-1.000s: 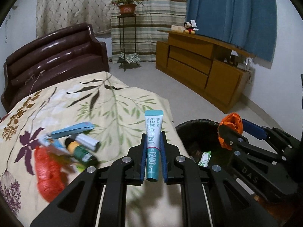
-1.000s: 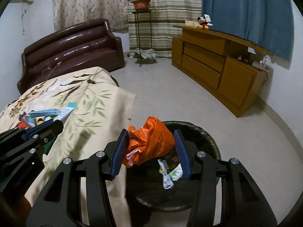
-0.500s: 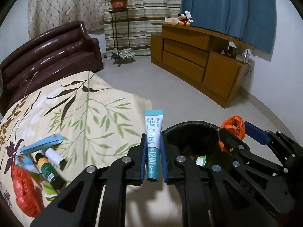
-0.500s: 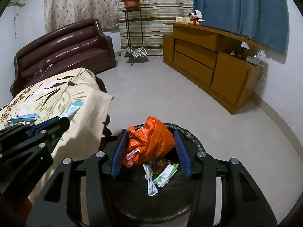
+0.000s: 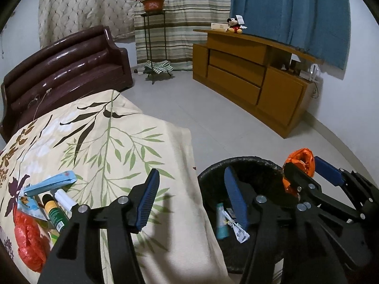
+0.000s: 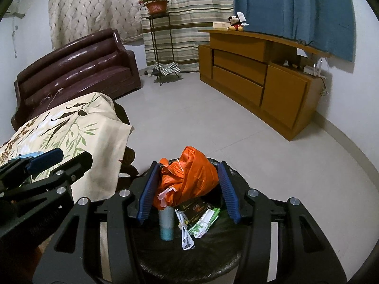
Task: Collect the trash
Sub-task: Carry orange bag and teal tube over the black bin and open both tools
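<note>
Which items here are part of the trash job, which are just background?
Job: orange bag in right gripper; open left gripper; trash bin; toothpaste tube in bin; red bag, green bottle on bed.

Background: sofa, cabinet, potted plant, Mickey toy.

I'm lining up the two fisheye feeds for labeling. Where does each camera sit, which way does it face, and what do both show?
Left wrist: sits on the left gripper, looking forward over the floral cloth's edge and the black bin; its open blue-padded fingers frame the view, and the right gripper enters from the right.
Right wrist: sits on the right gripper, looking down into the bin; its fingers clamp the orange bag, and the left gripper shows at left.
Shared: bin, teal tube inside it, orange bag, sofa, wooden cabinet.
</note>
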{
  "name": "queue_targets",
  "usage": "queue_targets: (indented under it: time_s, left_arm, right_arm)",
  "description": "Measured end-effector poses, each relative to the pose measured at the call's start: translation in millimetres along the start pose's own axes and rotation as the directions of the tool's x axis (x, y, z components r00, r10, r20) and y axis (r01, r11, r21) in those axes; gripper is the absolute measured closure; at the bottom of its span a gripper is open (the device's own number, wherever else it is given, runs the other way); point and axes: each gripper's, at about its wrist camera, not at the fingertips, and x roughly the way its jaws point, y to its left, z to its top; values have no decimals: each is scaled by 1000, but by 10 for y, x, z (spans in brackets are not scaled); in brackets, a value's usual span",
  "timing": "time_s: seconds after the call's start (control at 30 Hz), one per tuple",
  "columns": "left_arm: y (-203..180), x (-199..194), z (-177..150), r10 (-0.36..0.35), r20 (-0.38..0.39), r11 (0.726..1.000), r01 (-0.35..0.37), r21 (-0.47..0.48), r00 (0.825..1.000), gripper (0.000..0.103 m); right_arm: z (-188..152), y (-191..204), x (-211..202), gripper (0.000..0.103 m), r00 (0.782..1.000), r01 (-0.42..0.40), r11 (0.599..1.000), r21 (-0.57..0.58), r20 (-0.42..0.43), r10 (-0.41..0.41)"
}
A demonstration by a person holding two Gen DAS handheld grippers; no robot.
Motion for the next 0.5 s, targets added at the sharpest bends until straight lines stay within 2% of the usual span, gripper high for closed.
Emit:
queue_targets:
  time_s: [0.17,0.2,0.23,0.5]
  left_arm:
    - [6,1,0,-1,-1,1000,1,0,1000,45]
    - [17,1,-2,0,-2,1000,0,-1,1000,45]
    - [30,1,-4,1,-3,1000,-1,-3,1000,45]
    - [94,-4,-43,10,-7,1000,-10,-11,1000,45]
  right_arm:
    - [-2,1,-2,52,1000,4,1000,1,-1,-4]
    - [-3,1,-2,44,1000,3,1000,0,-1,-3]
    - [-4,-1,-11,42,1000,3,1000,0,3,-3]
    - [-16,-8,-17,42,1000,3,1000,5,3,-3]
